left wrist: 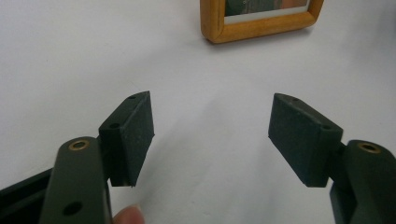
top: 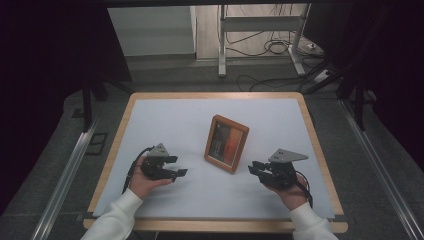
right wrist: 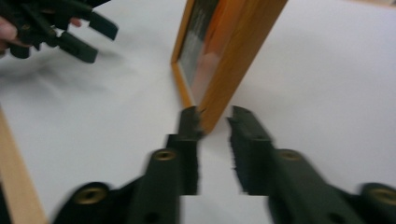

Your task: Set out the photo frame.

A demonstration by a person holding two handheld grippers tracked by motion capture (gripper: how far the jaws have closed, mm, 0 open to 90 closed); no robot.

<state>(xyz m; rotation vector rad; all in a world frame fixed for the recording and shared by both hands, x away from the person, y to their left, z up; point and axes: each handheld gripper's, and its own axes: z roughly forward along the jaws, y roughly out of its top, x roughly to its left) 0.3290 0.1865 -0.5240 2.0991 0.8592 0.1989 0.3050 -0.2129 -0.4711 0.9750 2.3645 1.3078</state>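
A wooden picture frame (top: 226,143) stands upright near the middle of the white table top (top: 170,120), its glass facing the near left. My left gripper (top: 179,166) rests to its left, held in a hand, with the jaws wide open and nothing between them (left wrist: 210,126); the frame's lower rim (left wrist: 261,23) lies beyond them. My right gripper (top: 252,167) is to the frame's right, pointing at it. Its jaws (right wrist: 215,116) stand close together with a narrow empty gap. The frame's near corner (right wrist: 233,51) is just past their tips. The left gripper (right wrist: 100,42) shows farther off.
The table's wooden rim (top: 320,150) runs round the white mat. Behind the table are a metal stand (top: 222,45) and loose cables (top: 272,47) on the floor. Dark curtains hang at both sides.
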